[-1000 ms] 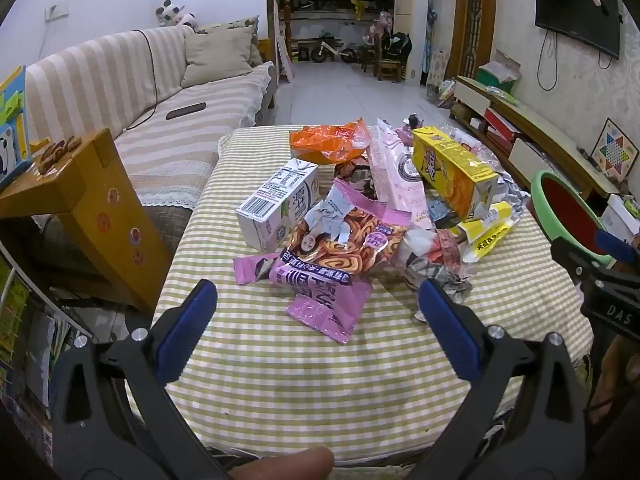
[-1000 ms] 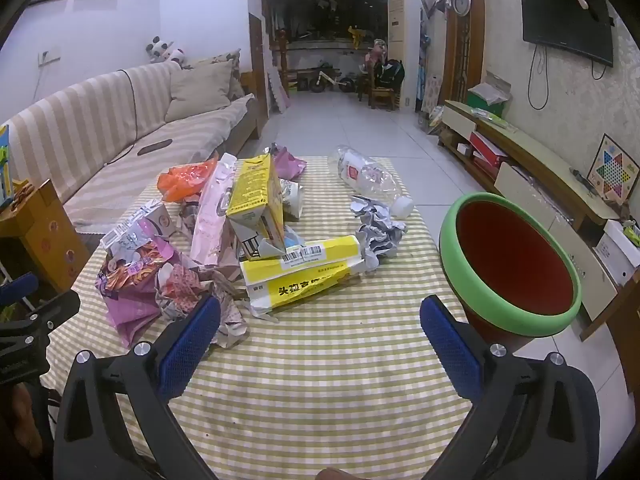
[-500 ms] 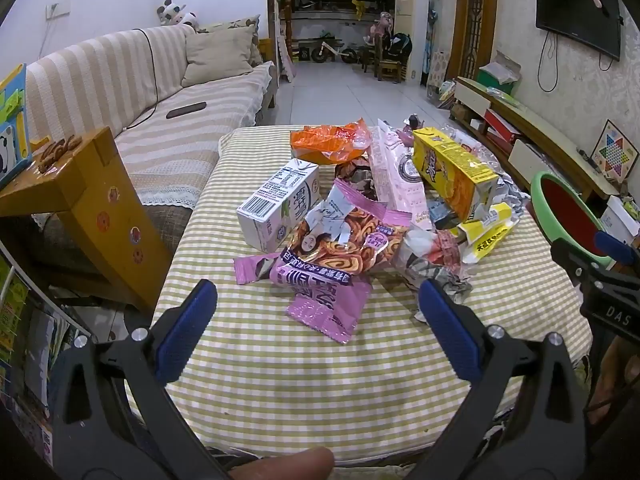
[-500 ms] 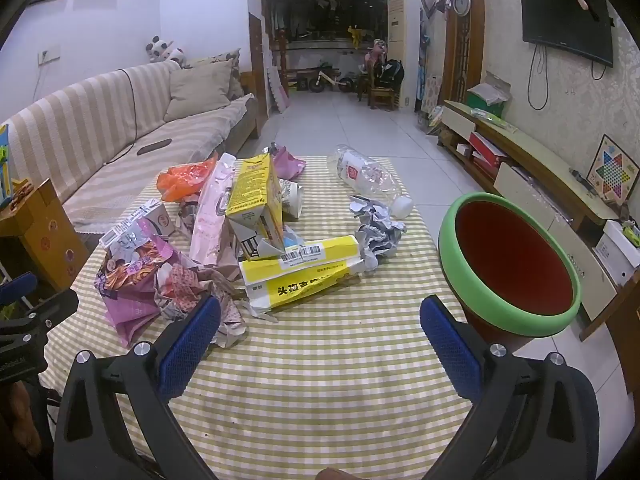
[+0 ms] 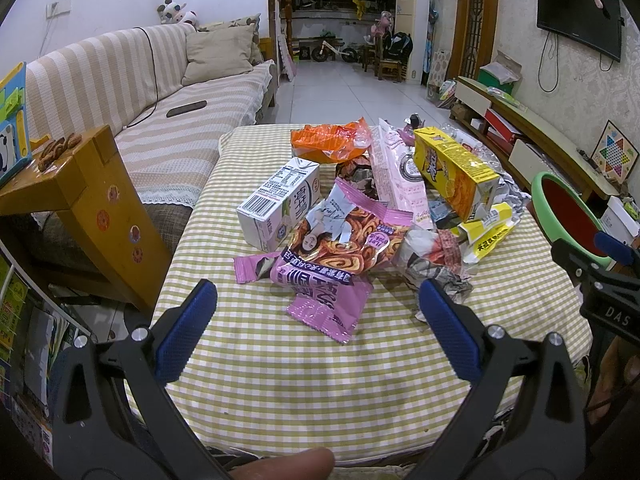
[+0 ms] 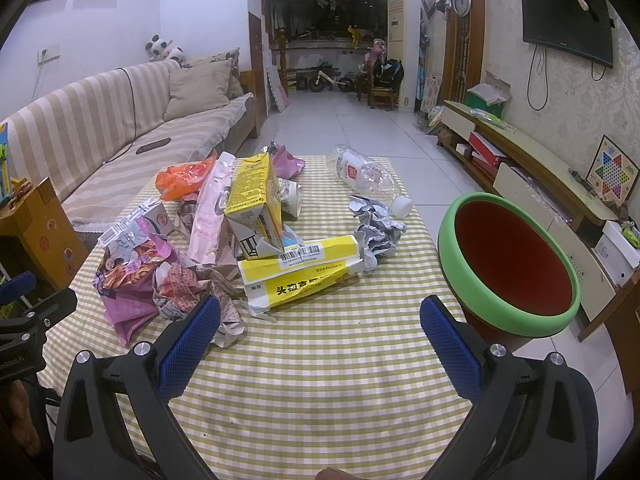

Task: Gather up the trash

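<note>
Trash (image 5: 360, 216) lies heaped on the table straight ahead of my spread, empty left gripper (image 5: 316, 312); purple wrapper (image 5: 328, 304) nearest. Right gripper (image 6: 316, 332), also spread, sits beside the bin (image 6: 508, 264).

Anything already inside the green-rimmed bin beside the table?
The green-rimmed bin shows only bare red inner wall; no trash visible. Its bottom is hidden below the near rim, so small pieces there can't be ruled out. All the trash seen lies on the table.
</note>
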Demonstrator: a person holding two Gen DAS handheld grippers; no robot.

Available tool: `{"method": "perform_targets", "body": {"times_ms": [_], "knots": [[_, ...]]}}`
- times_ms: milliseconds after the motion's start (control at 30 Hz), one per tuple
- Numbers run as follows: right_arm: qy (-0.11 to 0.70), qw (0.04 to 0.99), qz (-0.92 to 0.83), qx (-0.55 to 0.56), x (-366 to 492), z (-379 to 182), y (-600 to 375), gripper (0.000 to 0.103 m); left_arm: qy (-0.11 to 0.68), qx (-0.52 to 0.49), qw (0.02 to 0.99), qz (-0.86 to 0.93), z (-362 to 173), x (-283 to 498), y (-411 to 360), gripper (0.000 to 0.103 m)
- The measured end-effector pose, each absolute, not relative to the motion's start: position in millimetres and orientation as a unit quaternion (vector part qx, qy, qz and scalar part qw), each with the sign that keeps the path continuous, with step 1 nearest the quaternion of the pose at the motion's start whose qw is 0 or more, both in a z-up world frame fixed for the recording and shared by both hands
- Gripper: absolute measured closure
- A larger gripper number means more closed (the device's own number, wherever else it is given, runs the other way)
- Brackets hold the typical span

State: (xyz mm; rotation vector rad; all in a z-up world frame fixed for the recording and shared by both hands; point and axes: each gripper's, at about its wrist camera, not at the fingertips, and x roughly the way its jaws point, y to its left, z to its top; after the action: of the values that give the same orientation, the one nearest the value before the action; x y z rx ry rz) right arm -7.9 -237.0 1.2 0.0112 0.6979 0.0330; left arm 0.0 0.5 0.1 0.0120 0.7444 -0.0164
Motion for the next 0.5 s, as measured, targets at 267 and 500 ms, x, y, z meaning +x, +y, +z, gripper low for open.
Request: {"method": "perform_targets", "body": {"times_ms": [267, 500], "knots": [[0.343, 0.939, 0.015, 0.004, -7.5, -0.3, -238.0, 0.007, 0.364, 0.006, 0.931, -0.008, 0.1, 0.0, 0.6, 0.004], [0.344, 0.939, 0.015, 0.004, -7.5, 0.4, -239.1, 0.007, 0.365, 0.005, 0.931, -0.007, 0.2, -0.3, 0.5, 0.004]]}}
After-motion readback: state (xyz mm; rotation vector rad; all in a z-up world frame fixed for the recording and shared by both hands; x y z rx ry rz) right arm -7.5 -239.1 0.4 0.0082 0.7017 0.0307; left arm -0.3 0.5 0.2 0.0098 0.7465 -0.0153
